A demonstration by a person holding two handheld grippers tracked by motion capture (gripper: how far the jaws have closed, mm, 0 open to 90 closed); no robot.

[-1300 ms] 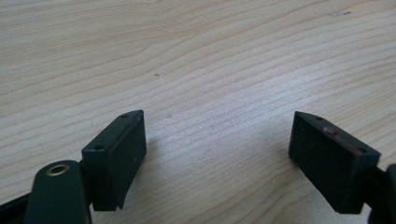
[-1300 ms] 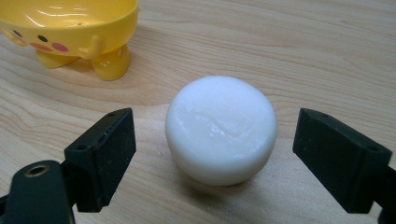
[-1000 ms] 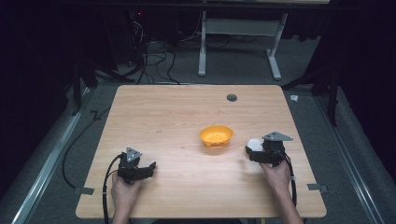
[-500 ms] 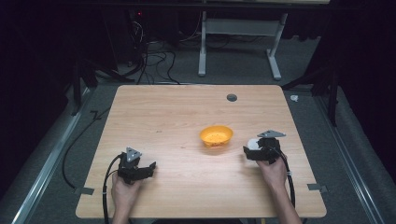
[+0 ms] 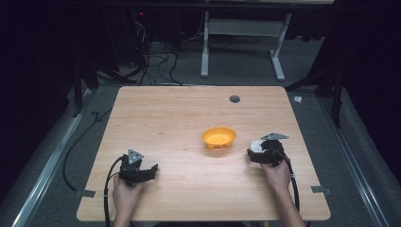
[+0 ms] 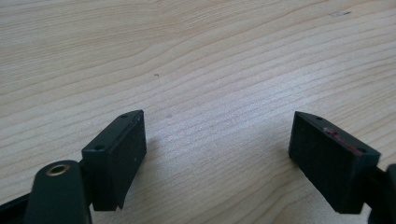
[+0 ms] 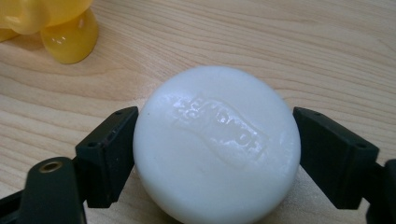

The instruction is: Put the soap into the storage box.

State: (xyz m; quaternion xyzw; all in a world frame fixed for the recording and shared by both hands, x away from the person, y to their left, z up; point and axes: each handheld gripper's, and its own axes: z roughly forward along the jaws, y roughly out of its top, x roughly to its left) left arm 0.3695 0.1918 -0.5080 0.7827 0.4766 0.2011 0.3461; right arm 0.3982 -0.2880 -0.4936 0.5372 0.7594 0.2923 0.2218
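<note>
A round white soap bar [image 7: 215, 144] with an embossed top lies on the wooden table [image 5: 189, 113], right of an orange bowl [image 5: 219, 137]. My right gripper [image 5: 256, 151] has just been closing its jaws on the soap, and both pads now touch its sides in the right gripper view. From above, the soap [image 5: 256, 145] shows white at the gripper's tip. My left gripper [image 5: 150, 171] rests at the table's front left. Its jaws stand wide apart over bare wood in the left gripper view [image 6: 217, 144].
The orange bowl's foot [image 7: 65, 37] is close beyond the soap, up and to the left in the right gripper view. A dark round hole [image 5: 234, 99] sits in the tabletop near the far edge. Cables trail from both grippers toward the front edge.
The right gripper has shifted slightly left around the soap. The left gripper and the bowl have not moved.
</note>
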